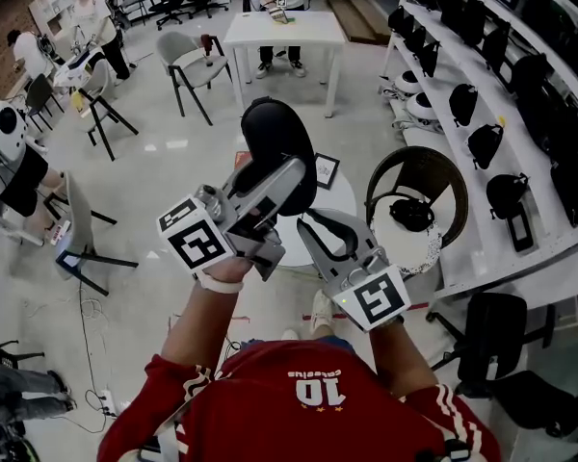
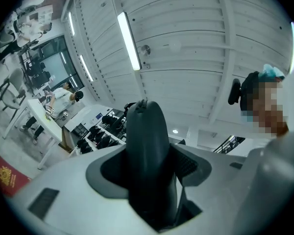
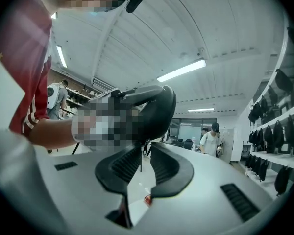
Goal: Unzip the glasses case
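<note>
Nearest is the person's red shirt (image 1: 299, 402), with both arms reaching forward. The left claw (image 1: 291, 173) is clamped on the case (image 1: 275, 128) and holds it in the air over a round white table (image 1: 342, 200), apart from its top. In the left gripper view the left claw (image 2: 149, 166) has its jaws set wide, one pad on each flat side of the case (image 2: 147, 131). The case stands upright and edge-on between them, and its lower end is sunk in the claw.

The case is black, smooth and hard-looking. It is a long oval with rounded ends, narrow when seen edge-on, with a small nub at its top end.

Just right of it, the right claw (image 1: 313, 227) points at the case's lower part. In the right gripper view the right claw (image 3: 144, 155) has its jaws a narrow gap apart. A thin dark strip (image 3: 140, 160) hangs in that gap below the case (image 3: 154, 111). Whether the pads touch the strip cannot be told.

Farther right stand shelves (image 1: 462, 176) of black bags. At the far end is a white table (image 1: 284, 32).
</note>
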A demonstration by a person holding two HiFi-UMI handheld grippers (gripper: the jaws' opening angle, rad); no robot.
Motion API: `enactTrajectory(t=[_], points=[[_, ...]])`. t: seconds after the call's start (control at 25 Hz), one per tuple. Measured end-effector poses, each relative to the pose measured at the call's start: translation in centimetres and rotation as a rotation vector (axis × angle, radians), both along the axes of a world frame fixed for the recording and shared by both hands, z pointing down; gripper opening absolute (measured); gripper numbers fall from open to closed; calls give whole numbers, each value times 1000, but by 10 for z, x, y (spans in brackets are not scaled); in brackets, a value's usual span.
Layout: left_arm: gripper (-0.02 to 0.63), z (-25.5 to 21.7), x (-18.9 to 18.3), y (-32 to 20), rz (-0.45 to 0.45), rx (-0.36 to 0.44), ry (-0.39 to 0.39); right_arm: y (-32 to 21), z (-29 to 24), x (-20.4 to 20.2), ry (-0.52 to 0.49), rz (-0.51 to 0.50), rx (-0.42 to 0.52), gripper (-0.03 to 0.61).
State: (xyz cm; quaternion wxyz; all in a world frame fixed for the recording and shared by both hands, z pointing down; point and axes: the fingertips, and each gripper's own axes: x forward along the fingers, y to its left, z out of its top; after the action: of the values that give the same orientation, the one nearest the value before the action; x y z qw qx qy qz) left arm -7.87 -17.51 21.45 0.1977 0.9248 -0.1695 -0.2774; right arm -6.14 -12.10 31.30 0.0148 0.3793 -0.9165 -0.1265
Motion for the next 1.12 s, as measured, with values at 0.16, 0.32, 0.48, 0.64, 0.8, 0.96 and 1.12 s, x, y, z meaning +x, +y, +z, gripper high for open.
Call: enactTrajectory(t=[0.16,0.32,0.48,0.64,0.8,0.96,1.12], points=[[258,0,2,0,10,-8,9,-1,-1,2,-4,12,4,63],[258,0,2,0,11,-9,19,-1,0,4,-1,26,18,37],[258,-3,1,-1,13,-11,28,-2,-2,6,-3,34,24,21],[258,0,1,-1,10,-7,13,-2,-1,8,23,38,39,18],[258,4,3,-2,3,-13,-29,-1,4,7,88,48,50,18],[256,10,3,-3,9,-35,-43,0,9,10,128,72,47,18],[256,17,7,-2,19,-49,-69,1,13,15,149,100,45,18]])
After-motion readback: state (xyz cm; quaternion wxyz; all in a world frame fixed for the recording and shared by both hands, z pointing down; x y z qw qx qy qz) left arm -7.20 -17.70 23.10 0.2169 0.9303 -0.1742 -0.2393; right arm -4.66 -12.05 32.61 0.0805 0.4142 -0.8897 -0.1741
